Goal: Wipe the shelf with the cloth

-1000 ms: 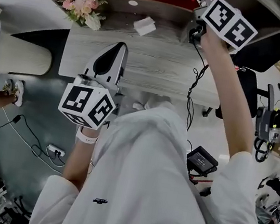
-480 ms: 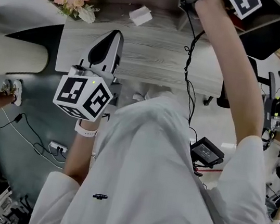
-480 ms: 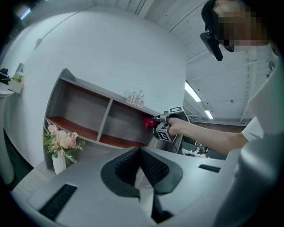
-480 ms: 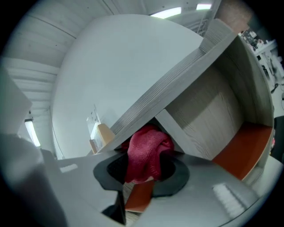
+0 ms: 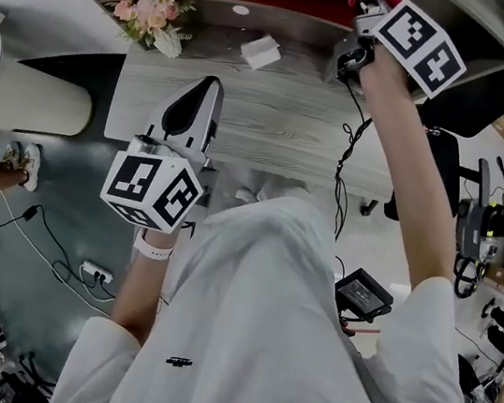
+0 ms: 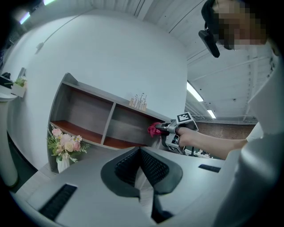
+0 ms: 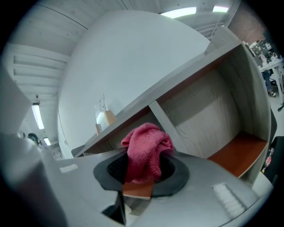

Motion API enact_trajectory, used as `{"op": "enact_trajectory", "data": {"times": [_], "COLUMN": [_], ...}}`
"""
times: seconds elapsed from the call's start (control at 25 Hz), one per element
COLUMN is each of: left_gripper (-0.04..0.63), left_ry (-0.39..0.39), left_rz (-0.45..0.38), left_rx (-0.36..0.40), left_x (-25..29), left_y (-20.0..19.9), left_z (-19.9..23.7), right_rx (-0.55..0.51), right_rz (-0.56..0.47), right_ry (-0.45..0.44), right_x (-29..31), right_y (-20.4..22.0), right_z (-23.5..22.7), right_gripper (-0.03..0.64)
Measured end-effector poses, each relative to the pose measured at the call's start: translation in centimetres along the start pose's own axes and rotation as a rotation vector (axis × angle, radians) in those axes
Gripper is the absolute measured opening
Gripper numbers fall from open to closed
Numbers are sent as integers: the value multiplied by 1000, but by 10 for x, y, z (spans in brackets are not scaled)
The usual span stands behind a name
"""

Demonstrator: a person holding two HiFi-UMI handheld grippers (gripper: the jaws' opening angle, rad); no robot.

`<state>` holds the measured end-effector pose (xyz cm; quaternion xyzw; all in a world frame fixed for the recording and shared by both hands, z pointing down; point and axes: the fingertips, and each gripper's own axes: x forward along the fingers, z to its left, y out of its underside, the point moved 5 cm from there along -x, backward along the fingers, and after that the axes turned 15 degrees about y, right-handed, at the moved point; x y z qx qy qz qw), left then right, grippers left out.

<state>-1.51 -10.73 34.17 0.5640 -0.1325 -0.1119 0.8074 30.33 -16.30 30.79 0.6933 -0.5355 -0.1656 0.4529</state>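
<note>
cloth (image 7: 146, 153): pink-red, bunched, pinched in the right claw (image 7: 142, 167). Jaws nearly closed on it, and most of the wad sticks out past the tips. It's held up at the front of the shelf (image 7: 208, 106), at the right-hand compartment with the orange-red floor (image 7: 235, 153). The divider (image 7: 164, 117) is just behind it. Can't tell if the cloth actually touches the shelf.

vs earlier:
- Half a second ago the right claw's marker cube was mostly cut off at the top of the head view and no cloth showed.
- Now the whole cube is in frame with the cloth peeking above it, much like a second ago.
- left claw (image 6: 140, 150) is in about the same spot over the near edge of the desk (image 5: 275, 114). Jaws together, nothing in them.
- white box (image 5: 260, 50) and flowers (image 5: 153, 19) are unmoved on the desk.

writing:
- Both marker cubes carry black-and-white square patterns only.
- The small dark print on the white shirt (image 5: 259, 339) is too small to read.
- The labels on the small containers (image 7: 104, 117) on top of the shelf aren't legible.
</note>
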Motion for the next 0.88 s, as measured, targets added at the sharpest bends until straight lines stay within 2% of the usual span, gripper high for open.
{"op": "enact_trajectory", "data": {"times": [0.24, 0.56, 0.88], "left_gripper": [6, 7, 6], "left_ry": [13, 26, 33], "left_rz": [9, 15, 18], "left_rx": [1, 4, 40], "left_x": [4, 8, 3], "left_y": [4, 6, 3], "left_z": [-5, -12, -14], "right_rx": [-109, -417, -608], "right_rz": [-11, -133, -169], "right_ry": [-79, -166, -186], "right_x": [-44, -121, -183], "right_y": [11, 26, 71], "right_z": [-4, -4, -6], "right_gripper": [117, 117, 117]}}
